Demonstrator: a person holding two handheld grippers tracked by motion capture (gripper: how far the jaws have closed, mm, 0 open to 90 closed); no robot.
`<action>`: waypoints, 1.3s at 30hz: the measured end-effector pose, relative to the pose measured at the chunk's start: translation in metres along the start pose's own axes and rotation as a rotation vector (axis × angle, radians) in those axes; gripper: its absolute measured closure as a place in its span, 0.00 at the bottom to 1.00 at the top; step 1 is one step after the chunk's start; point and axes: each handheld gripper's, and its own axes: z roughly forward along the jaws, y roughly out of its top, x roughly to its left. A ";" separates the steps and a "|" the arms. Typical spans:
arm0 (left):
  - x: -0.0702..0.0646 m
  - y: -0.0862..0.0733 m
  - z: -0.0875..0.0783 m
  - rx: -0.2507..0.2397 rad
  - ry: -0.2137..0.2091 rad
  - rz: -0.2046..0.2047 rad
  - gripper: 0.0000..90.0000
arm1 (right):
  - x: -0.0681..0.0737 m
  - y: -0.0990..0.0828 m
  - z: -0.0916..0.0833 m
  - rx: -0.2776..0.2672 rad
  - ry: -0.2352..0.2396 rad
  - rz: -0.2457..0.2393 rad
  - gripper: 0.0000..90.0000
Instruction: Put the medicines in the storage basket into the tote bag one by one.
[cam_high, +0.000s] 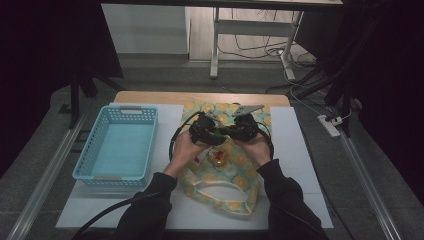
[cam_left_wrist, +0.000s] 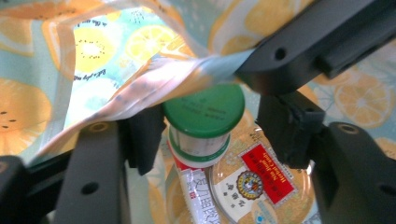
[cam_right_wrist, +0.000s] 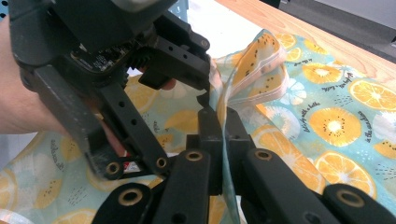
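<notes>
A bag printed with lemons and kiwis (cam_high: 225, 187) lies on the white mat. My right gripper (cam_right_wrist: 223, 126) is shut on the bag's pale upper edge (cam_left_wrist: 154, 84) and holds it lifted, so the mouth gapes. My left gripper (cam_left_wrist: 210, 135) reaches into that mouth. Its jaws stand on either side of a small green-capped bottle (cam_left_wrist: 205, 109), with a gap on the right side, so the pads do not clamp it. Beside the bottle lie a round tin with a red label (cam_left_wrist: 261, 186) and a sachet (cam_left_wrist: 198, 196). The two grippers (cam_high: 222, 131) meet over the bag's middle.
A light blue plastic basket (cam_high: 89, 145) stands on the mat to the left of the bag. The white mat (cam_high: 300, 150) stretches to the right. The wooden table edge (cam_high: 200, 97) runs behind the bag. Cables trail from both grippers.
</notes>
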 end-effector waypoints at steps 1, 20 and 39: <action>-0.001 0.000 -0.001 0.009 0.002 0.009 0.43 | 0.000 0.000 0.000 0.000 -0.001 0.001 1.00; -0.021 -0.006 -0.028 -0.004 -0.082 0.049 0.19 | -0.003 0.001 -0.005 -0.016 -0.008 0.005 1.00; -0.039 -0.024 -0.055 -0.057 -0.207 0.041 0.00 | -0.002 0.001 -0.005 -0.009 -0.002 0.003 1.00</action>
